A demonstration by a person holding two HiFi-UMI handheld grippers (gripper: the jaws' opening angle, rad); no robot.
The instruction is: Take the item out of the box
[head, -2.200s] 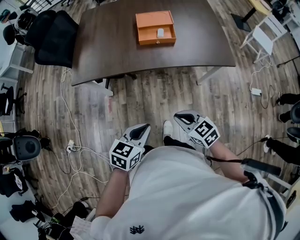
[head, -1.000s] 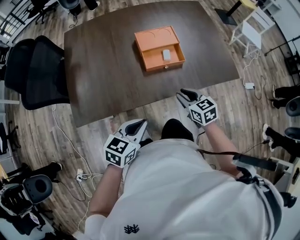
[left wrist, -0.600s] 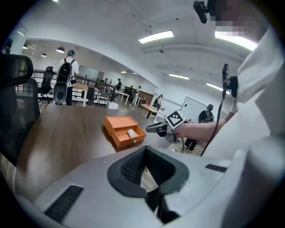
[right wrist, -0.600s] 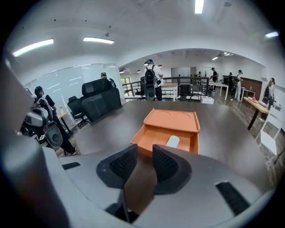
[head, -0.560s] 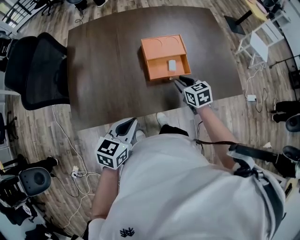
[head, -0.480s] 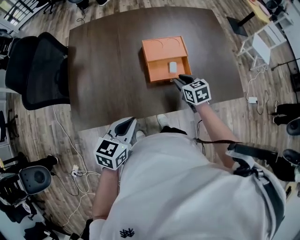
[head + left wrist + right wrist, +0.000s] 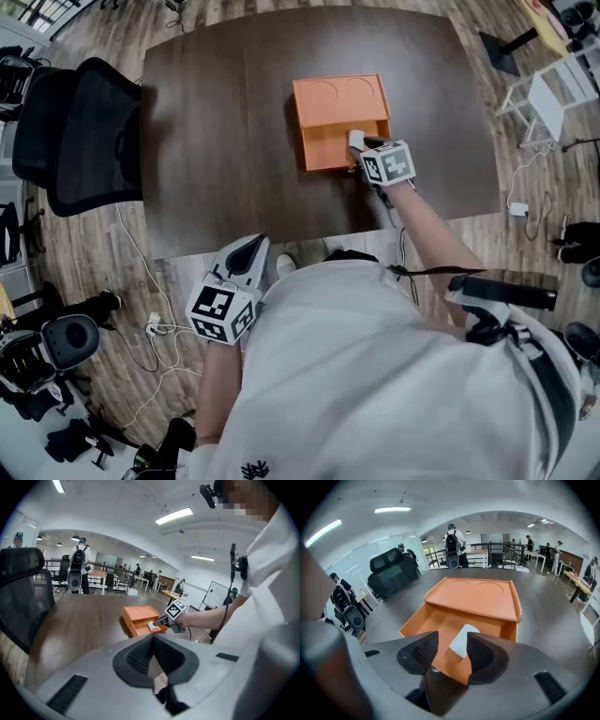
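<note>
right gripper [image 7: 357, 143] at the orange box [image 7: 339, 101]
its jaws have just been opening, wide apart around the white item [image 7: 463, 641] lying loose in the box on the table [image 7: 216, 141]; left gripper [image 7: 152, 639] closed, empty

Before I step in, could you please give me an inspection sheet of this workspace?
Surface: dark wooden table, bearing only the box.
Job's things: orange box, its drawer pulled open; small white item lying in the drawer.
Clutter: nothing seen on the table.
Grippers: right gripper over the drawer, jaws open and just been opening, the white item showing between them, not gripped; left gripper shut, empty, near the person's waist, off the table.
Cables: white cable on the floor at the left; another at the right.
Surroundings: black office chair beside the table; wood floor; people standing in the background.
</note>
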